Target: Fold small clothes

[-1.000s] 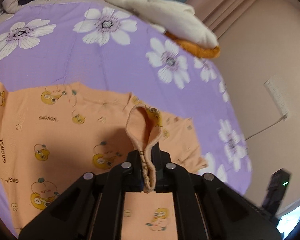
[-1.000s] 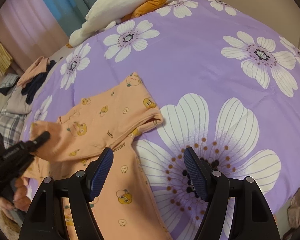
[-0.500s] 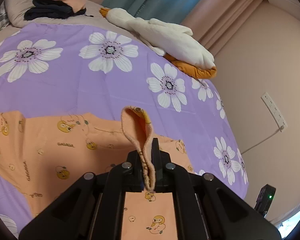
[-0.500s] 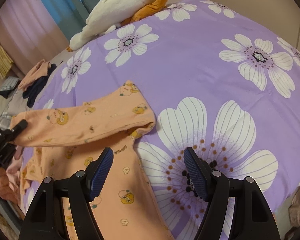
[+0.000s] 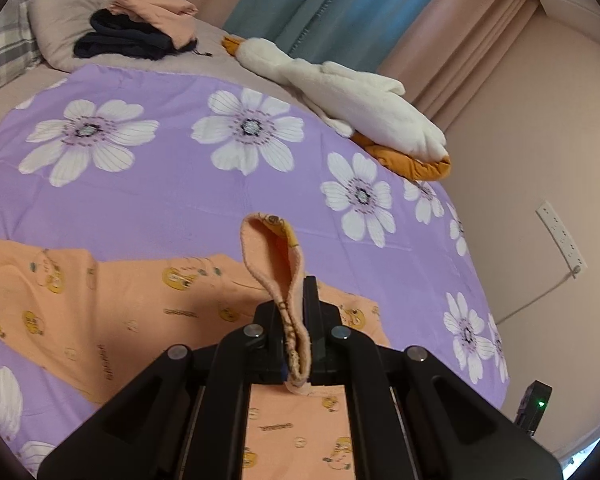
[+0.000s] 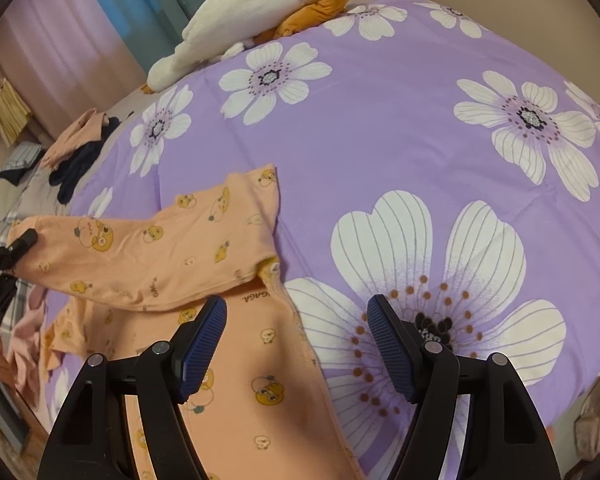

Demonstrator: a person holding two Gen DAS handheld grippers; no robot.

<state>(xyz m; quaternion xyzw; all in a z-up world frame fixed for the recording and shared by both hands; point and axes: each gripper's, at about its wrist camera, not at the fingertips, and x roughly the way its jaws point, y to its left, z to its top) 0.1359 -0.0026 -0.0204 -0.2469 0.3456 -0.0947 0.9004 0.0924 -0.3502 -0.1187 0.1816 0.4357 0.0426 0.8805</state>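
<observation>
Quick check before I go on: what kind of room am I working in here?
Most likely a bedroom: the orange shirt lies on a bed with a purple flowered cover, a pillow sits at its head, and curtains hang behind.

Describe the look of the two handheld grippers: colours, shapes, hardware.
Both are matte black plastic with angular cut-out frames and round silver screw heads. The right gripper has ribbed blue pads on its fingers. The left gripper has narrow black fingers; its pads are hidden.

- Left gripper [image 5: 296, 344]: jaws pressed together, pinching a fold of the orange garment [image 5: 274, 264].
- Right gripper [image 6: 296, 340]: jaws spread wide, holding nothing, poised above the bed.
</observation>
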